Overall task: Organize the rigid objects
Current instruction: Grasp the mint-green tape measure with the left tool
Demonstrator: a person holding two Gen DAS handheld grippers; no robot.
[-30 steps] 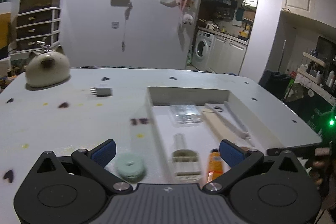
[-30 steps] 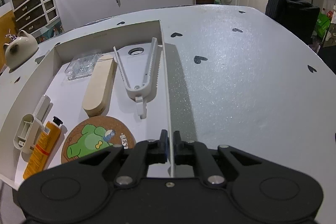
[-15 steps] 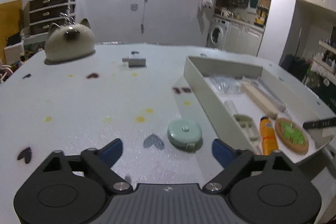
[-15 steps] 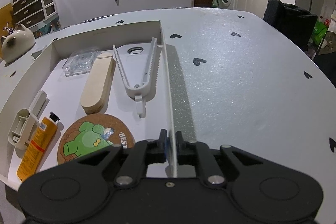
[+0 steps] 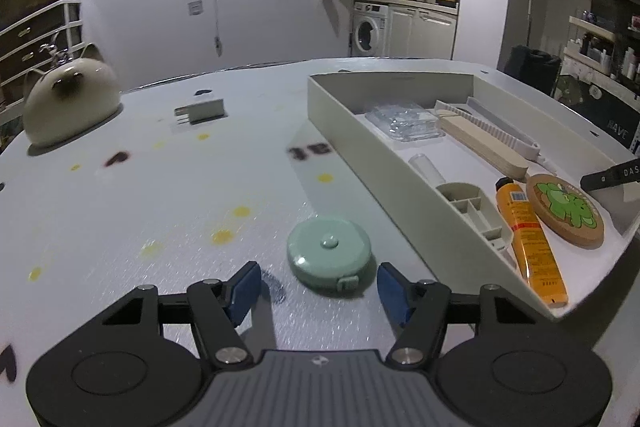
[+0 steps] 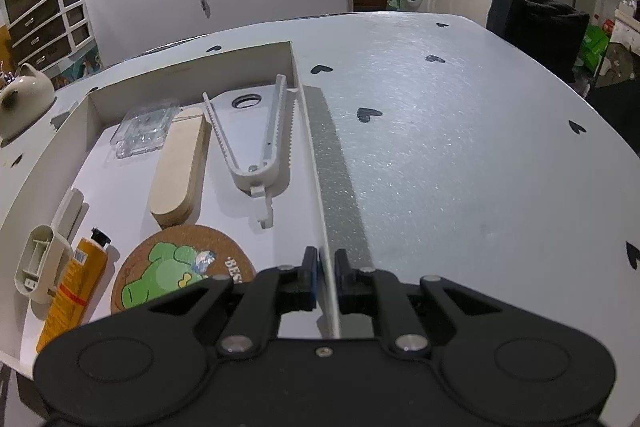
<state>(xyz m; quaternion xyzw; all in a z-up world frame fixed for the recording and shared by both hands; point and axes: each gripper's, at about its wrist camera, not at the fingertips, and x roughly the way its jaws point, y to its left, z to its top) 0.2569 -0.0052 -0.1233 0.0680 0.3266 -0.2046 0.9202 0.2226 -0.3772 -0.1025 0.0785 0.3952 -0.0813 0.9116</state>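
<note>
1. The green tape measure [image 5: 329, 254] lies on the surface [image 5: 160, 195], just beside the tray [image 5: 360, 163], not yet in it.
2. My left hand-held gripper [image 5: 318, 289] has dropped from over the tray to face it; the jaws are closing from full spread, pads flanking but not touching.
3. My right hand-held gripper [image 6: 326, 277] stays clamped on the tray wall [image 6: 316, 179], steadying it.

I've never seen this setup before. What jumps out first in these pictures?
A round mint-green tape measure lies on the white table just ahead of the left gripper, whose jaws are closing. The right gripper pinches the wall of a tray with a frog coaster inside.
</note>
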